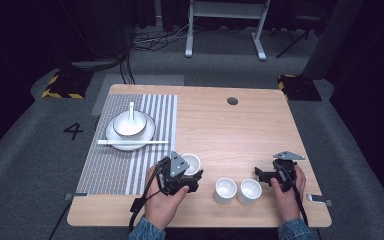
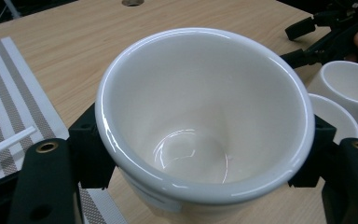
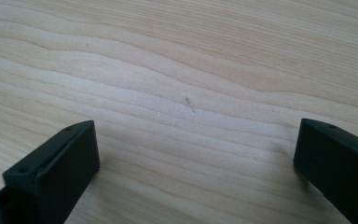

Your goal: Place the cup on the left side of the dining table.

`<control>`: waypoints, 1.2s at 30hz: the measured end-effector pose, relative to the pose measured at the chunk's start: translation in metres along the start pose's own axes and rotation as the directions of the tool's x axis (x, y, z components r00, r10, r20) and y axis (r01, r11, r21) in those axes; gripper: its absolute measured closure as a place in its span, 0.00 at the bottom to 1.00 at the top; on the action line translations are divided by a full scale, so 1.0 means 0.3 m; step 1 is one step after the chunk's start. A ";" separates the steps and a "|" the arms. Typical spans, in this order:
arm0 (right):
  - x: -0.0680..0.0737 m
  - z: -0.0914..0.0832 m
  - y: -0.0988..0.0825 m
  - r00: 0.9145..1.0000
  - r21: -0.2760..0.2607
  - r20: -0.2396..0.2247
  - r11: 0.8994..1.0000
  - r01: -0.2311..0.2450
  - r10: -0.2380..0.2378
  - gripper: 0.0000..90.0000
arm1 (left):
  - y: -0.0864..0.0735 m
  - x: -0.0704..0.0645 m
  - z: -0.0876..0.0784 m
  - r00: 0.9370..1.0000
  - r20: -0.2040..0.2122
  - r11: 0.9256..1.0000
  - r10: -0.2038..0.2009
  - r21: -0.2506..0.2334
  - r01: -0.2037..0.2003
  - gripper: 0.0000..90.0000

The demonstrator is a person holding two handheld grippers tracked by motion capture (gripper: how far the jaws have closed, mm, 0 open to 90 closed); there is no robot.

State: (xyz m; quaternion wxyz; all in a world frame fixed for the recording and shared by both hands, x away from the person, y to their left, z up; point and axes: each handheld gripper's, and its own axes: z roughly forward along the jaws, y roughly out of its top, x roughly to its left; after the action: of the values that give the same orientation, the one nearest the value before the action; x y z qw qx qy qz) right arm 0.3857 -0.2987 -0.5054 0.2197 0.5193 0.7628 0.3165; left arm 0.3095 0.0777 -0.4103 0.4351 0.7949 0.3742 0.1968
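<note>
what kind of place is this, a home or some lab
Most likely a lab or recording studio, not a home: the wooden table stands on grey carpet with a floor marking "4", yellow-black striped blocks and loose cables, against dark surroundings.

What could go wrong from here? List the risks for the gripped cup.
1. The glossy white ceramic cup sits between the left gripper fingers only at its smooth wall, so it may slip.
2. Two more small white cups stand close beside it and could be knocked.
3. The striped placemat edge nearby might tip it if set down there.
</note>
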 end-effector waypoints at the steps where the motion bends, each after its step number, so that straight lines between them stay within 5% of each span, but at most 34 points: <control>1: 0.000 0.000 0.000 1.000 0.000 0.000 1.000 0.000 0.000 0.00 | 0.003 0.005 -0.001 1.000 -0.003 1.000 0.002 -0.001 -0.002 0.30; 15: 0.000 0.000 0.000 1.000 0.000 0.000 1.000 0.000 0.000 0.00 | 0.024 0.095 -0.002 0.997 -0.073 1.000 -0.029 -0.015 0.028 0.29; 19: 0.000 0.000 0.000 1.000 0.000 0.000 1.000 0.000 0.000 0.00 | 0.025 0.143 0.002 0.991 -0.123 0.999 -0.042 -0.013 0.041 0.29; 29: 0.000 0.000 0.000 1.000 0.000 0.000 1.000 0.000 0.000 0.00 | 0.024 0.243 0.007 0.980 -0.175 0.996 -0.093 -0.012 0.092 0.29; 36: 0.000 0.000 0.000 1.000 0.000 0.000 1.000 0.000 0.000 0.00 | 0.004 0.316 0.006 0.965 -0.228 0.991 -0.133 0.004 0.137 0.29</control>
State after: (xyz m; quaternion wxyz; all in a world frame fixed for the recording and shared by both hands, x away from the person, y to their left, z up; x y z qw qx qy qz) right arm 0.3858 -0.2987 -0.5053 0.2198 0.5194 0.7627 0.3165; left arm 0.3720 0.1489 -0.4114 0.3940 0.7443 0.4766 0.2525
